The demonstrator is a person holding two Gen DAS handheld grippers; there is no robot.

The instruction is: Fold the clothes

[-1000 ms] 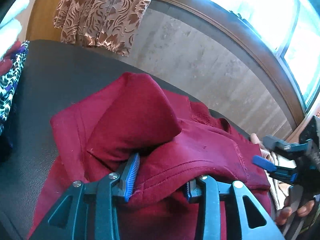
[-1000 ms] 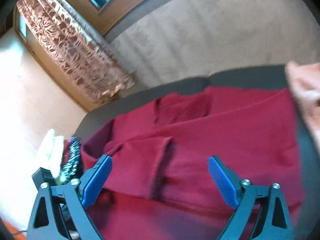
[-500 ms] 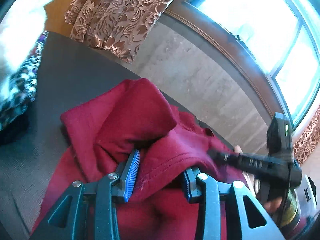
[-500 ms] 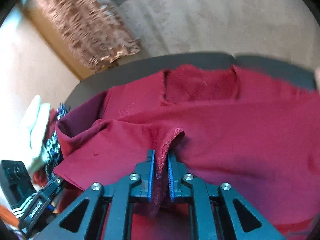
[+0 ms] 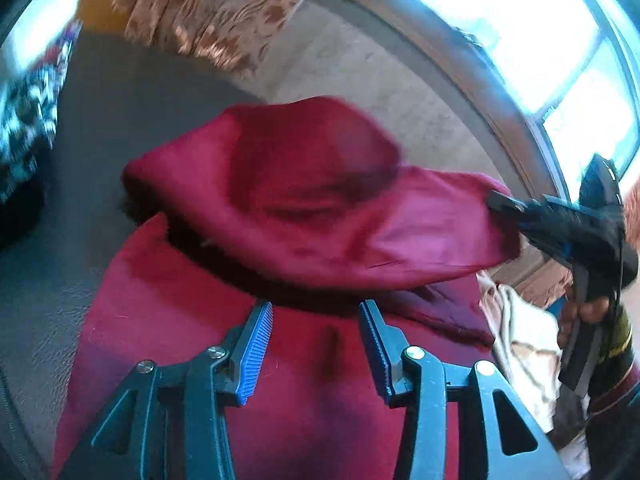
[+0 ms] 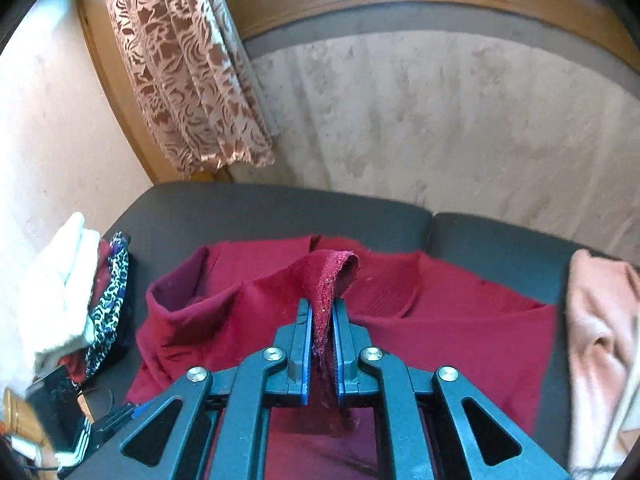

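Pinching a hem of the red garment (image 6: 460, 332) on the dark table (image 6: 260, 208), the right gripper (image 6: 320, 344) lifts a flap over; the left gripper (image 5: 316, 344) gapes empty above the cloth. Next: lay the flap flat.

Garment (image 6: 460, 332) on table (image 6: 248, 212), pile (image 6: 76, 296) left

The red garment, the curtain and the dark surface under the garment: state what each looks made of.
Red garment: soft matte knit, probably cotton jersey; fuzzy ribbed hem clamped in the right gripper.
Curtain: thin fabric with a raised, velvety brown pattern, slightly shiny.
Dark surface: grey, faintly grained, possibly faux leather.
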